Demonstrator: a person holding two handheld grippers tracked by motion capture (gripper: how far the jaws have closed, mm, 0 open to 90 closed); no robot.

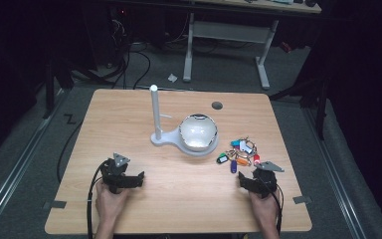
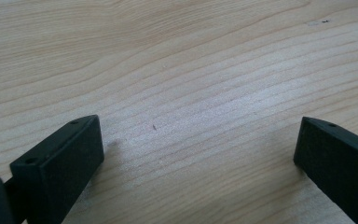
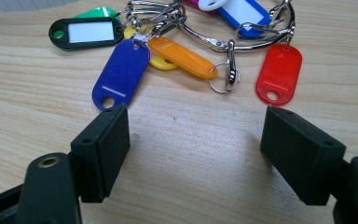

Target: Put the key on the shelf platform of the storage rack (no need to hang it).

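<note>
Both claws were wide open and held nothing. The right gripper (image 3: pixel 193 149) stood just before the key tags (image 3: pixel 177 46); the left gripper (image 2: pixel 198 154) was over bare table (image 2: pixel 191 70).

Both hands enter from bottom edge of the high view, left tongs (image 1: pixel 140 178) lower left, right tongs (image 1: pixel 240 181) lower right, jaws on both spread wide apart, nothing gripped.

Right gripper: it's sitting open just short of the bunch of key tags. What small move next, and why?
Probably ease the right gripper forward a little toward the key tags. Its jaws stand wide open over bare wood, the blue tag and red tag lying just beyond the tips, so closing now would grip nothing.
</note>
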